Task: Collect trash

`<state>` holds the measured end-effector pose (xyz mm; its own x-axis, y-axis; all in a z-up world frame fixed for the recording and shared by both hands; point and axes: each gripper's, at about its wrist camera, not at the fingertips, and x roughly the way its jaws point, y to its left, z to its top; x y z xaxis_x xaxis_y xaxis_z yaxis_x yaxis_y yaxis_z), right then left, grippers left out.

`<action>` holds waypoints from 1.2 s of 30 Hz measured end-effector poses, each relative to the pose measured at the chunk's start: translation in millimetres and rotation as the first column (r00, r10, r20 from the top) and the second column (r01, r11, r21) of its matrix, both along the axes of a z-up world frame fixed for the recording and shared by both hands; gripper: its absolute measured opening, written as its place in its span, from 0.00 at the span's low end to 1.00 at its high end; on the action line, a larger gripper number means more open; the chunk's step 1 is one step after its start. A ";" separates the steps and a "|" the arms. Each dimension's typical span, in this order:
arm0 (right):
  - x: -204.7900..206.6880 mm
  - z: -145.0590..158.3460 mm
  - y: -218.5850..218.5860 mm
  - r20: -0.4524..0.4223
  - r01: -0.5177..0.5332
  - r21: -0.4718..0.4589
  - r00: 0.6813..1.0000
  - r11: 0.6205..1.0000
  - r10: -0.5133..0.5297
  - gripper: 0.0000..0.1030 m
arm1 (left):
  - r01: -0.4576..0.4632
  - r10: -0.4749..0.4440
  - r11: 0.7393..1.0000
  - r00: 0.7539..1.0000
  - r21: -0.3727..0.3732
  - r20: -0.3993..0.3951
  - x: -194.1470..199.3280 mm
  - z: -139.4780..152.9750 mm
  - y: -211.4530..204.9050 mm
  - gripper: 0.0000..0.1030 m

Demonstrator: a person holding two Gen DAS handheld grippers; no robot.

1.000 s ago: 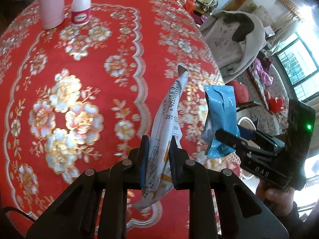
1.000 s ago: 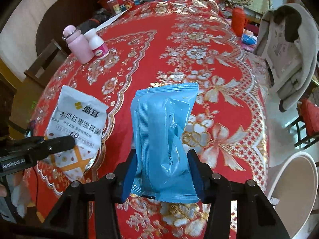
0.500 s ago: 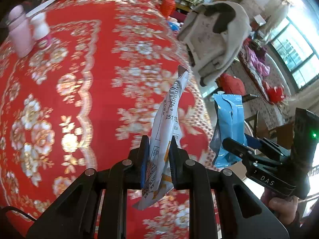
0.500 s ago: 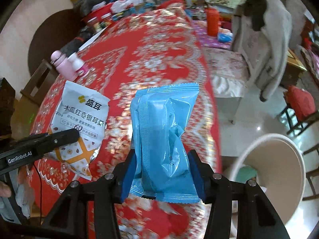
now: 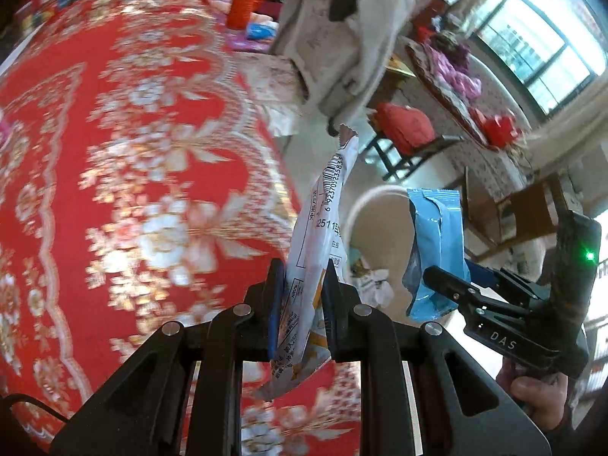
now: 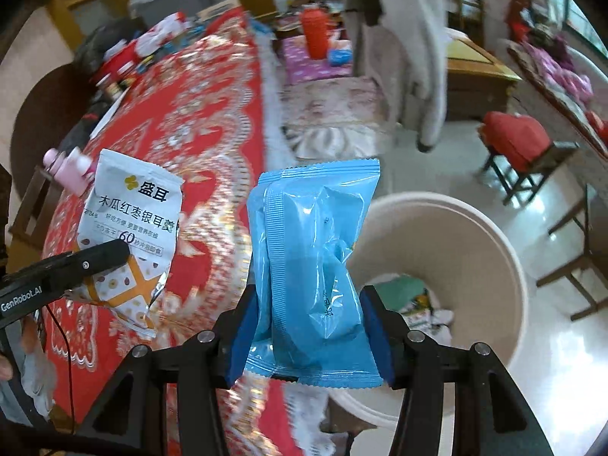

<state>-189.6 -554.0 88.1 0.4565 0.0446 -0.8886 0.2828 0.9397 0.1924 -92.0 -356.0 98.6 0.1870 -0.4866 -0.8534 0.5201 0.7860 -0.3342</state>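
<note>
My left gripper (image 5: 302,300) is shut on a white snack wrapper (image 5: 323,228) that stands up edge-on between its pads. The same white wrapper (image 6: 129,228) shows its printed face in the right wrist view. My right gripper (image 6: 309,338) is shut on a blue plastic packet (image 6: 311,266), which also hangs in the left wrist view as the blue packet (image 5: 433,250). Both sit at the edge of the red flowered tablecloth (image 5: 114,190). A cream waste bin (image 6: 494,250) with paper scraps inside stands on the floor just beyond the blue packet.
A chair draped with a grey jacket (image 6: 410,49) stands by the table. Wooden stools with a red cushion (image 6: 516,140) sit on the tiled floor to the right. A pink bottle (image 6: 64,171) stays on the table. A red flask (image 6: 315,30) stands further back.
Both grippers have swept sideways off the middle of the table to its edge, each still holding its wrapper. The waste bin has come into view under the blue packet.
</note>
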 end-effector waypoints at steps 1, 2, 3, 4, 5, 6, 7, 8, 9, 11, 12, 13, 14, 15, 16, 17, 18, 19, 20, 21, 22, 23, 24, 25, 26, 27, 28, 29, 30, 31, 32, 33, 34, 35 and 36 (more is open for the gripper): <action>-4.1 -1.3 -6.1 -0.005 0.013 0.002 1.000 1.000 -0.013 0.51 | 0.015 -0.015 1.000 1.000 0.000 -0.003 -2.8 -1.8 -9.2 0.16; -9.0 -3.8 -14.3 -0.012 0.031 0.006 0.999 0.999 -0.031 0.51 | 0.027 -0.027 1.000 1.000 -0.001 -0.006 -5.6 -3.2 -16.5 0.16; -11.2 -5.0 -19.1 -0.016 0.041 0.008 0.999 0.999 -0.041 0.51 | 0.037 -0.037 0.999 0.999 -0.001 -0.009 -8.0 -4.9 -24.3 0.16; -15.5 -7.8 -26.3 -0.023 0.056 0.013 0.998 0.998 -0.056 0.52 | 0.048 -0.048 0.999 0.999 0.000 -0.010 -10.8 -6.6 -31.9 0.16; -18.9 -10.2 -31.7 -0.030 0.067 0.015 0.997 0.998 -0.066 0.52 | 0.058 -0.058 0.998 0.998 0.003 -0.009 -13.7 -8.5 -40.1 0.16; -22.0 -13.9 -38.4 -0.042 0.079 0.013 0.996 0.997 -0.079 0.53 | 0.070 -0.070 0.998 0.997 0.004 -0.013 -16.6 -11.5 -49.7 0.16; -23.4 -17.7 -43.8 -0.053 0.090 0.012 0.995 0.996 -0.090 0.54 | 0.077 -0.077 0.997 0.997 0.003 -0.018 -18.7 -13.5 -55.7 0.16; -25.8 -20.9 -48.7 -0.061 0.101 0.015 0.993 0.995 -0.100 0.55 | 0.083 -0.083 0.997 0.996 0.002 -0.024 -20.8 -15.8 -62.2 0.16; -29.1 -25.3 -56.4 -0.071 0.121 0.020 0.990 0.992 -0.119 0.55 | 0.090 -0.090 0.996 0.995 0.002 -0.030 -22.7 -18.4 -68.5 0.17; -33.2 -29.4 -65.0 -0.078 0.142 0.023 0.987 0.990 -0.140 0.60 | 0.098 -0.098 0.995 0.995 0.004 -0.037 -26.7 -23.6 -81.8 0.17; -35.5 -31.1 -69.8 -0.080 0.154 0.023 0.985 0.988 -0.152 0.64 | 0.100 -0.100 0.995 0.994 0.002 -0.038 -27.2 -25.3 -85.8 0.17; -37.4 -33.3 -75.1 -0.085 0.165 0.028 0.983 0.986 -0.162 0.66 | 0.108 -0.108 0.994 0.993 -0.005 -0.043 -28.9 -27.8 -92.3 0.21; -39.4 -35.2 -79.8 -0.091 0.175 0.033 0.981 0.984 -0.172 0.67 | 0.116 -0.116 0.993 0.992 -0.009 -0.046 -30.5 -29.0 -96.7 0.21; -41.4 -36.0 -82.3 -0.095 0.180 0.036 0.980 0.983 -0.176 0.68 | 0.124 -0.125 0.992 0.991 -0.007 -0.043 -33.1 -29.9 -101.7 0.22; -44.6 -36.5 -86.1 -0.095 0.188 0.041 0.978 0.981 -0.184 0.69 | 0.131 -0.131 0.991 0.991 -0.005 -0.038 -35.0 -30.6 -104.4 0.26; -47.4 -36.4 -87.7 -0.092 0.192 0.045 0.978 0.980 -0.187 0.71 | 0.139 -0.139 0.990 0.990 -0.006 -0.031 -37.0 -30.8 -106.9 0.37; -51.2 -35.9 -89.4 -0.086 0.195 0.047 0.978 0.980 -0.191 0.73 | 0.144 -0.144 0.990 0.989 -0.010 -0.021 -39.7 -30.5 -109.3 0.43; -53.1 -35.5 -89.9 -0.084 0.197 0.047 0.978 0.979 -0.193 0.73 | 0.145 -0.145 0.989 0.989 -0.017 -0.013 -41.9 -30.1 -110.6 0.53; -55.6 -35.0 -90.4 -0.083 0.201 0.046 0.977 0.979 -0.196 0.73 | 0.146 -0.146 0.989 0.989 -0.028 -0.001 -44.0 -29.1 -111.2 0.57; -57.8 -34.7 -90.6 -0.080 0.205 0.048 0.976 0.978 -0.201 0.73 | 0.146 -0.146 0.989 0.989 -0.032 0.006 -44.3 -28.8 -111.1 0.57; -59.9 -34.0 -91.0 -0.075 0.209 0.050 0.976 0.977 -0.205 0.73 | 0.144 -0.143 0.989 0.990 -0.028 0.015 -45.0 -28.3 -112.0 0.57; -61.9 -32.7 -91.4 -0.069 0.216 0.051 0.975 0.975 -0.212 0.73 | 0.141 -0.140 0.990 0.990 -0.016 0.029 -46.7 -26.9 -112.6 0.57; -64.8 -29.9 -91.8 -0.059 0.225 0.050 0.973 0.973 -0.222 0.73 | 0.139 -0.138 0.990 0.990 -0.012 0.037 -45.9 -26.2 -112.0 0.57; -65.9 -28.0 -91.7 -0.051 0.232 0.045 0.972 0.972 -0.229 0.73 | 0.134 -0.133 0.991 0.990 -0.009 0.050 -47.2 -24.1 -112.0 0.57; -66.9 -25.1 -91.8 -0.040 0.239 0.039 0.971 0.970 -0.237 0.73 | 0.130 -0.129 0.992 0.990 -0.007 0.057 -48.2 -21.9 -111.8 0.57; -67.3 -22.0 -91.2 -0.027 0.243 0.031 0.970 0.969 -0.243 0.73 | 0.127 -0.126 0.992 0.990 -0.007 0.060 -48.8 -20.0 -111.5 0.57; -68.8 -17.4 -89.9 -0.011 0.248 0.017 0.969 0.969 -0.248 0.73 | 0.125 -0.124 0.992 0.990 -0.006 0.064 -48.9 -18.2 -110.4 0.57; -70.1 -13.9 -88.8 -0.002 0.251 0.004 0.968 0.968 -0.251 0.73 | 0.120 -0.120 0.993 0.990 -0.001 0.072 -49.0 -16.3 -108.0 0.57; -71.7 -7.9 -87.5 0.014 0.256 -0.017 0.967 0.967 -0.256 0.73 | 0.116 -0.116 0.993 0.990 0.009 0.084 -50.1 -13.7 -107.1 0.57; -72.4 -4.1 -86.5 0.025 0.259 -0.028 0.966 0.965 -0.258 0.73 | 0.113 -0.114 0.993 0.988 0.020 0.106 -51.8 -9.2 -106.6 0.57; -72.2 -0.3 -85.2 0.037 0.261 -0.038 0.965 0.965 -0.260 0.73 | 0.113 -0.114 0.993 0.986 0.021 0.122 -53.1 -6.4 -105.9 0.57; -73.8 6.2 -83.4 0.059 0.266 -0.054 0.963 0.962 -0.263 0.73 | 0.113 -0.114 0.993 0.982 0.018 0.148 -55.4 -1.0 -104.9 0.57; -73.7 10.2 -82.8 0.072 0.269 -0.064 0.962 0.961 -0.264 0.73 | 0.113 -0.114 0.994 0.980 0.015 0.165 -56.3 2.2 -103.5 0.57; -73.7 14.3 -81.4 0.085 0.272 -0.074 0.960 0.959 -0.266 0.73 | 0.113 -0.113 0.994 0.977 0.012 0.180 -57.2 5.5 -102.7 0.57; -74.3 18.9 -79.6 0.098 0.275 -0.085 0.959 0.958 -0.266 0.73 | 0.112 -0.111 0.994 0.974 0.007 0.199 -59.0 10.6 -101.6 0.57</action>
<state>-263.9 -633.6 107.0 0.5131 -0.1753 -0.8402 0.5157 0.8455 0.1386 -151.0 -457.7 109.2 0.2972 -0.5178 -0.8022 0.6608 0.7180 -0.2186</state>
